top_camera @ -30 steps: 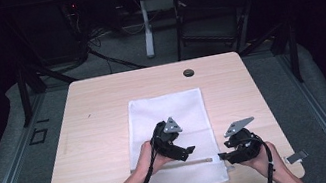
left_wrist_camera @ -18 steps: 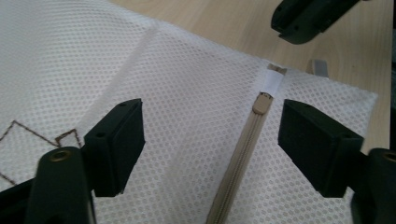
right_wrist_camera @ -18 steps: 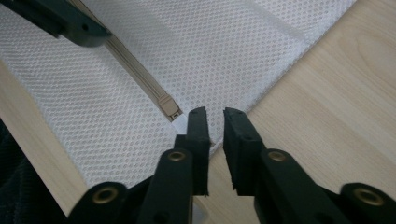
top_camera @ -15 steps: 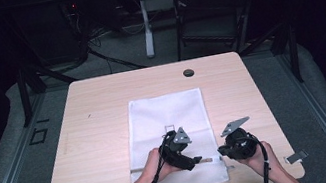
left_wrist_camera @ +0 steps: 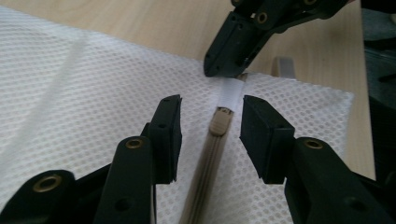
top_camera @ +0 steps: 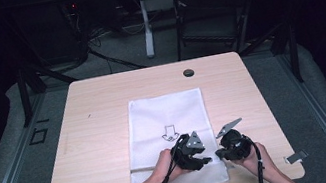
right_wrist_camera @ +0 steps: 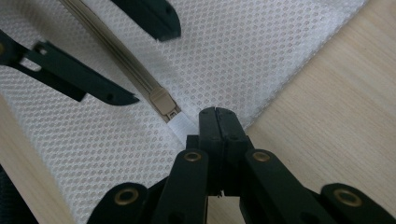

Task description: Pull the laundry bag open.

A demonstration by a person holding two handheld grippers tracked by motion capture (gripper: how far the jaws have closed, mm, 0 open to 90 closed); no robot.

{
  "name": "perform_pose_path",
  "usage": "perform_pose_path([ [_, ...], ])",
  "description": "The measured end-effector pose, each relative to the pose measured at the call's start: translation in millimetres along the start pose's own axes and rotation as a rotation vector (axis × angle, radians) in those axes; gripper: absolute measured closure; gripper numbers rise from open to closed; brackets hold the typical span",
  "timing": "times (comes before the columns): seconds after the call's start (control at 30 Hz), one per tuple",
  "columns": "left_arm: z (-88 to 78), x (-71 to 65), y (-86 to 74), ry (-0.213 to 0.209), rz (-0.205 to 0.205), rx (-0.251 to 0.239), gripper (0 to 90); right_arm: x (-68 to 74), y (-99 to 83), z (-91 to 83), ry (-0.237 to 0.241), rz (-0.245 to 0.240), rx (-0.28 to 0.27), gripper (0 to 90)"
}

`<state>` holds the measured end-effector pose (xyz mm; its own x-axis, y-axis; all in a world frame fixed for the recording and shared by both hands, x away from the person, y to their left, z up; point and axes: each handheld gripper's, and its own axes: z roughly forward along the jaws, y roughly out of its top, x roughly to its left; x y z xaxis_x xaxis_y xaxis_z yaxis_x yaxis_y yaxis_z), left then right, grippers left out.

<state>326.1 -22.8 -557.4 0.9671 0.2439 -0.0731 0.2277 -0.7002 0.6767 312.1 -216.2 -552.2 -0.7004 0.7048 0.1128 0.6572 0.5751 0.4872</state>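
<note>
Wooden table [top_camera: 97,133]: right gripper [right_wrist_camera: 215,114] clenched on mesh bag [top_camera: 168,116] edge; left gripper [left_wrist_camera: 210,121] closing, straddling zipper pull [left_wrist_camera: 219,122].

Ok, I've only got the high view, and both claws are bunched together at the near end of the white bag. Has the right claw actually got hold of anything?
Observer: Yes. The right claw is shut on the white tab at the end of the zipper.
Operator: And the left one?
Observer: The left claw has just been closing. The tan zipper pull is between its jaws, but the pads are not touching it.
Operator: Where is the pull relative to that tab?
Observer: Right next to it, close to the edge of the mesh bag.
</note>
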Motion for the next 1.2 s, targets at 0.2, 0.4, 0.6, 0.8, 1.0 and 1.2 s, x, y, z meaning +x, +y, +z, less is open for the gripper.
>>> perform_pose_path([
  [0.2,14.4,-2.0,0.3,-0.006,0.015,0.055,64.4,-0.2,-0.4,3.0,0.007,0.004,0.015,90.0],
  [0.4,17.9,1.6,-0.9,-0.037,0.007,0.023,78.2,-1.1,-1.5,4.8,0.014,0.011,0.007,90.0],
  [0.6,18.1,-2.1,-1.6,-0.031,0.033,0.026,81.6,-3.0,-1.2,3.0,0.012,0.007,0.018,90.0],
  [0.8,19.0,-1.7,-4.5,-0.042,0.014,0.002,81.7,-2.7,-1.2,0.1,0.032,0.031,-0.017,90.0],
  [1.0,18.6,-3.2,-5.2,-0.033,0.009,0.000,81.8,0.2,-2.3,5.8,0.042,0.043,-0.010,90.0],
  [1.2,17.1,-4.7,-6.0,-0.026,0.010,-0.001,82.0,2.1,-0.8,6.3,-0.002,-0.003,0.013,90.0],
])
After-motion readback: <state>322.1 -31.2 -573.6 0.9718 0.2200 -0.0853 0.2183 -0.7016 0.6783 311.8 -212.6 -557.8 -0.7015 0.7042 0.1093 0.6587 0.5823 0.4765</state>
